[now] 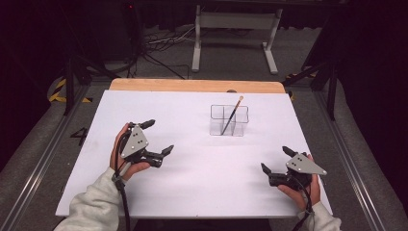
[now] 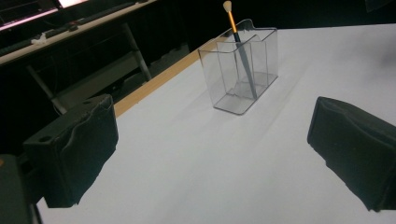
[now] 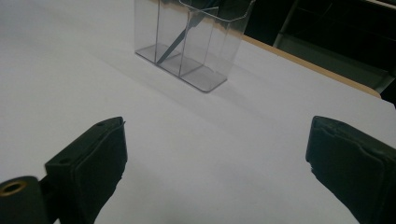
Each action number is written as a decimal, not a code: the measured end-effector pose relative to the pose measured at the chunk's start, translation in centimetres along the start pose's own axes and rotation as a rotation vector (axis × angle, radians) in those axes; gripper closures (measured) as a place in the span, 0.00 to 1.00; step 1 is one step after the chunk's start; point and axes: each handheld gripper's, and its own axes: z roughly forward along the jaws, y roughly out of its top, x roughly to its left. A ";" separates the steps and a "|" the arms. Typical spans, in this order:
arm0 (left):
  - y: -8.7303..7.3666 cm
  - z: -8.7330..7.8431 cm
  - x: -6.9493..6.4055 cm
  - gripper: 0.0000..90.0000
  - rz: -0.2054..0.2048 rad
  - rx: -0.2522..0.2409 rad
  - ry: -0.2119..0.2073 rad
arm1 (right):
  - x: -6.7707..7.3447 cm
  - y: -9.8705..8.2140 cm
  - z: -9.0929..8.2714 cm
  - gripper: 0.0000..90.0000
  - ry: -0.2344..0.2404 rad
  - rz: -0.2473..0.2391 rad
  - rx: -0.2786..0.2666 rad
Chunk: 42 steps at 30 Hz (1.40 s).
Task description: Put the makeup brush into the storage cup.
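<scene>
Brush (image 1: 232,115) leans in the clear holder (image 1: 229,120) at the counter's (image 1: 192,192) far middle, tip up and tilted right; from above, left tongs (image 1: 159,136) and right tongs (image 1: 274,159) both gape empty, roughly equally near. Left gripper view: holder (image 2: 239,74) ahead, slightly right, jaws wide. Right gripper view: holder (image 3: 191,42) ahead-left, jaws wide.

The clear, glossy plastic holder (image 1: 229,120) stands on a smooth matt white sheet (image 1: 192,159) over a wooden table edge (image 1: 192,85); the gripper pads (image 2: 74,149) are matt black.
</scene>
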 end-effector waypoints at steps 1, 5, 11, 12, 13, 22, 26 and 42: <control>-0.2 -0.2 0.0 0.03 0.002 0.005 0.000 | 0.0 0.0 0.0 0.07 -0.001 -0.002 0.000; -0.6 -0.7 0.1 0.03 0.000 0.013 0.003 | 0.1 0.0 0.0 0.07 0.002 -0.004 0.002; -1.2 -1.6 0.2 0.03 0.001 0.025 0.006 | 0.1 0.0 0.0 0.07 0.002 -0.005 0.002; -1.3 -1.7 0.2 0.03 -0.004 0.020 0.005 | 0.1 0.0 0.0 0.07 0.001 -0.005 0.002; -1.4 -1.9 0.3 0.03 -0.004 0.020 0.010 | 0.1 0.0 0.0 0.07 0.001 -0.005 0.002; -2.2 -2.9 0.4 0.03 0.000 0.035 0.015 | 0.2 0.0 0.0 0.07 0.000 -0.009 0.004; -2.6 -3.3 0.6 0.03 -0.007 0.038 0.020 | 0.2 0.0 0.0 0.07 0.001 -0.012 0.003; -5.0 -5.0 1.0 0.05 -0.020 0.091 0.046 | 0.2 0.0 0.0 0.07 -0.002 -0.024 0.004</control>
